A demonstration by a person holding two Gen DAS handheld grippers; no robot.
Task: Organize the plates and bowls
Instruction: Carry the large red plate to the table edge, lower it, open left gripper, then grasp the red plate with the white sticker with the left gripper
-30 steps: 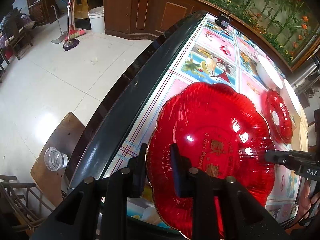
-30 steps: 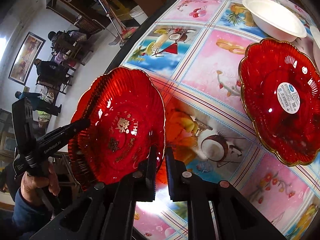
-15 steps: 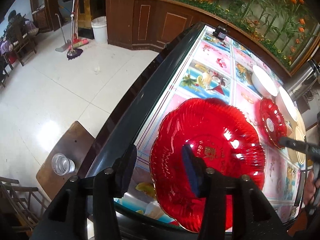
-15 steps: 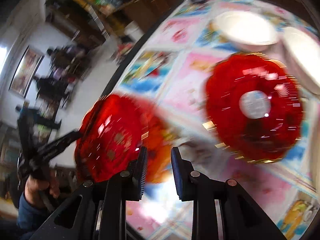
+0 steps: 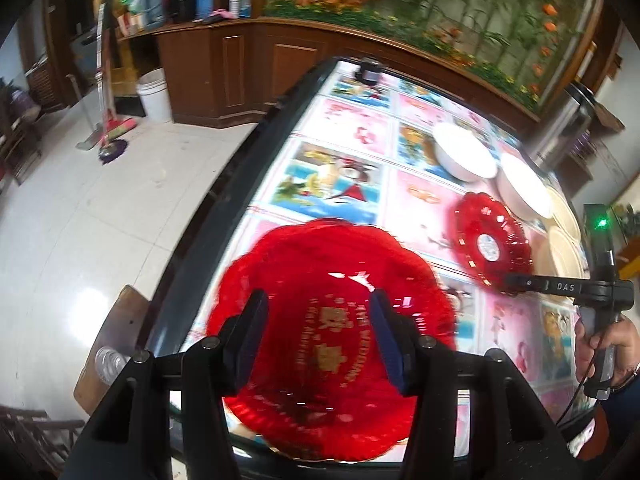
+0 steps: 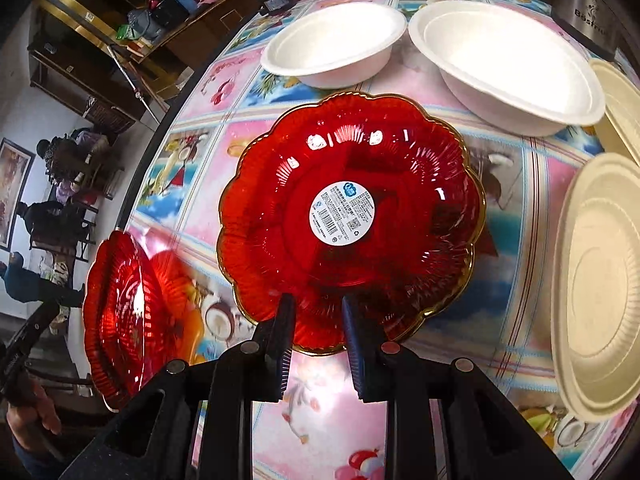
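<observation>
- Hovering over tabletop [image 5: 352, 128] w/ glossy fruit-print cloth: left gripper [image 5: 316, 334], fingers well apart, holding nothing; jaws have just been opening, no pad pressing on anything.
- Directly beneath it: red scalloped translucent plastic plate w/ gold lettering [image 5: 332, 344], lying by the tabletop's near edge, a bit blurred.
- Right gripper [image 6: 316, 334] – fingers [image 6: 280, 344] only a little apart, gap narrow, nothing clamped; jaws opened a short while back, now steady.
- Just past its tips: second red scalloped plate w/ gold rim & round white sticker at centre [image 6: 348, 216], flat on the cloth, mid-tabletop. Near rim shows between the fingers but pads don't press it.
- In right wrist view the lettered plate sits at far left, near tabletop edge; apart from stickered plate.
- Beyond stickered plate: two white paper bowls – smaller one [image 6: 336, 44], larger one [image 6: 508, 64] – side by side, rims nearly touching.
- At right side: two cream paper plates [image 6: 596, 280], one partly cut by the frame edge.
- Person's hand [image 5: 604, 348] grips the right tool's handle, seen in left wrist view.
- Far back: wooden cabinets [image 5: 248, 72], white bucket [image 5: 154, 94] on tiled floor.
</observation>
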